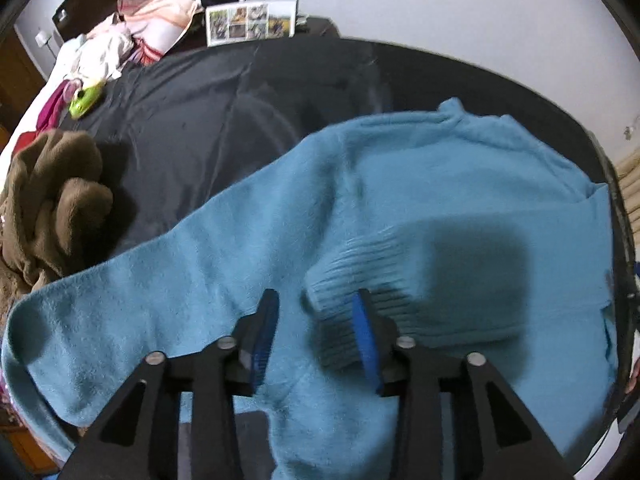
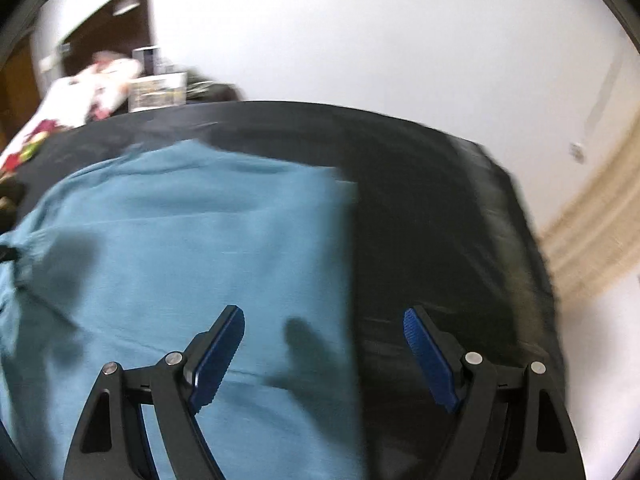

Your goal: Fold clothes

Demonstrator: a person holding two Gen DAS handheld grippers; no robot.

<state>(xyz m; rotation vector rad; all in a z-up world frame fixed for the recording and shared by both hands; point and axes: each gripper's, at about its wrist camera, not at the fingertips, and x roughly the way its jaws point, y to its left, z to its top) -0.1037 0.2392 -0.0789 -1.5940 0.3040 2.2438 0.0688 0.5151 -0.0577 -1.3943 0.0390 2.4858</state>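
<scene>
A fuzzy teal sweater (image 1: 440, 184) lies spread on a black sheet (image 1: 224, 112). One sleeve runs out to the left (image 1: 120, 292). The other sleeve is folded across the body, and its ribbed cuff (image 1: 352, 280) lies between my left gripper's fingers. My left gripper (image 1: 316, 300) is open just above the cuff and grips nothing. In the right wrist view the sweater (image 2: 192, 240) shows its straight right edge. My right gripper (image 2: 324, 316) hangs wide open above that edge, one finger over the sweater and the other over the black sheet (image 2: 440, 240).
A brown plush garment (image 1: 52, 200) is heaped at the left of the bed. Farther back lie a green object (image 1: 84, 100), pink and white clothes (image 1: 132, 32) and a photo board (image 1: 252, 20). White wall (image 2: 360, 32) stands behind; beige floor (image 2: 592, 232) shows at the right.
</scene>
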